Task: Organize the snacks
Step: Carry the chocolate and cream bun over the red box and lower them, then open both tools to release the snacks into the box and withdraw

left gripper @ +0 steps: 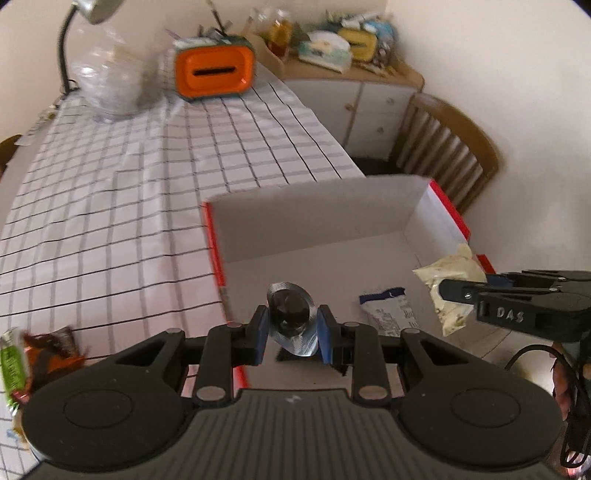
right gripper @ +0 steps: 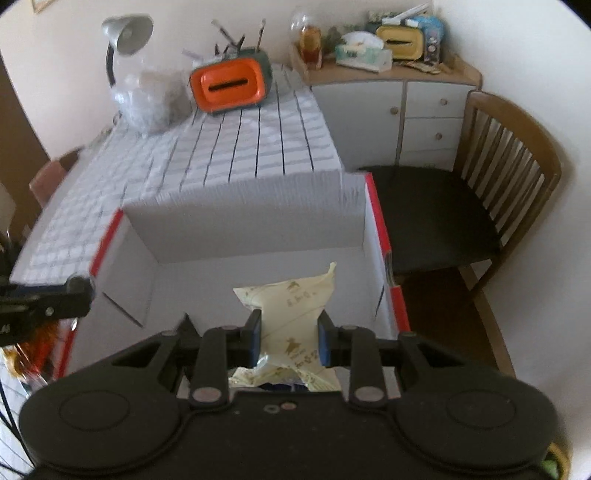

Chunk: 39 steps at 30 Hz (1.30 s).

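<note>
Box [left gripper: 325, 236]: open, white inside, red outer edges, sits at the near right corner of the tabletop [left gripper: 110, 206], which carries a white cloth with a dark grid.

Left hand-held gripper [left gripper: 292, 325]: blue pads clamped on a small silver foil pack [left gripper: 291, 319] with a dark round centre. The pack is held upright between the pads, over the near left part of the box floor.

Right hand-held gripper [right gripper: 290, 341]: pads clamped on a cream snack packet [right gripper: 291, 306] with small brown print. The packet's far end sticks out beyond the pads and points toward the far wall of the box; it hangs over the box interior. In the left wrist view the same packet [left gripper: 452, 284] shows at the right side of the box, with the right hand-held gripper reaching in from the right edge.

White and blue packet [left gripper: 391, 308]: lies flat on the box floor, between the foil pack and the cream packet.

Loose snacks [left gripper: 33, 358]: green and orange wrappers on the tabletop outside the box, near left. Blurred; cannot tell how many.

Far end of tabletop: orange holder with a slot [left gripper: 214, 72], clear plastic bag [left gripper: 107, 81], desk lamp [left gripper: 94, 9].

Beyond the tabletop: white cabinet [right gripper: 399, 114] with clutter on top, wooden chair [right gripper: 491, 184] with a dark seat beside the box.
</note>
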{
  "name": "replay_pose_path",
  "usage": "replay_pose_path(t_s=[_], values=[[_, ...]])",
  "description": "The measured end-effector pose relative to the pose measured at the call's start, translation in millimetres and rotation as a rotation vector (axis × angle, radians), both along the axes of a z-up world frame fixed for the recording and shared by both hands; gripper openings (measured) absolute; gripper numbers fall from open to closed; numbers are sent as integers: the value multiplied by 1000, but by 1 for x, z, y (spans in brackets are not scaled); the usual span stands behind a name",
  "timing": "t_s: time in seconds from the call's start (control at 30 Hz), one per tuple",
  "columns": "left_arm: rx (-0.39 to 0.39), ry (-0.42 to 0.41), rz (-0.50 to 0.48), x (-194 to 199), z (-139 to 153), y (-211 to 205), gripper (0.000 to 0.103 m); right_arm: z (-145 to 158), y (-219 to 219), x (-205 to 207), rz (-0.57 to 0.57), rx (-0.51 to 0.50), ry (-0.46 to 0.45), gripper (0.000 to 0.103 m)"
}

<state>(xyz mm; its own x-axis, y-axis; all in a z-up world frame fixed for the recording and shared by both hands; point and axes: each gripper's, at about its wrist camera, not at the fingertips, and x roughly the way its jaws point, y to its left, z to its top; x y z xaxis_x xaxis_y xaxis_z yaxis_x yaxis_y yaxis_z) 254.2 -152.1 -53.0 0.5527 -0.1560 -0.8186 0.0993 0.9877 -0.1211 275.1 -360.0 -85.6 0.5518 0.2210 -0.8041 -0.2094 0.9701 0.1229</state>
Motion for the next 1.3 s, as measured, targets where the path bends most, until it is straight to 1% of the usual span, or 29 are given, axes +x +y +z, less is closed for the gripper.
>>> replay_pose_path(t_s=[0.07,0.3,0.6,0.8,1.07,1.1,1.17,1.2,1.23,1.27,1.3], values=[[25,17,-10,9,-8,-10,27,-8,1,5,6,-12,12,28],[63,88,-36,33,-36,-31,27,-29,8,14,49,-33,54,28],[124,152,-70,42,-61,-47,27,-39,16,14,97,-43,84,28],[127,157,-60,44,-63,-47,28,-43,15,12,98,-40,104,28],[120,159,-51,37,-61,-47,31,-42,15,9,92,-28,108,35],[120,155,-48,37,-60,-47,32,-41,15,10,92,-25,105,36],[109,143,-41,34,-57,-44,40,-39,15,7,91,-14,95,39],[102,133,-34,32,-55,-42,50,-36,14,6,93,-8,87,41],[96,123,-31,30,-53,-41,53,-34,14,4,93,-6,78,45],[88,114,-30,28,-50,-40,53,-32,13,3,94,-4,70,46],[81,108,-29,26,-47,-39,53,-29,12,1,94,0,61,52]])
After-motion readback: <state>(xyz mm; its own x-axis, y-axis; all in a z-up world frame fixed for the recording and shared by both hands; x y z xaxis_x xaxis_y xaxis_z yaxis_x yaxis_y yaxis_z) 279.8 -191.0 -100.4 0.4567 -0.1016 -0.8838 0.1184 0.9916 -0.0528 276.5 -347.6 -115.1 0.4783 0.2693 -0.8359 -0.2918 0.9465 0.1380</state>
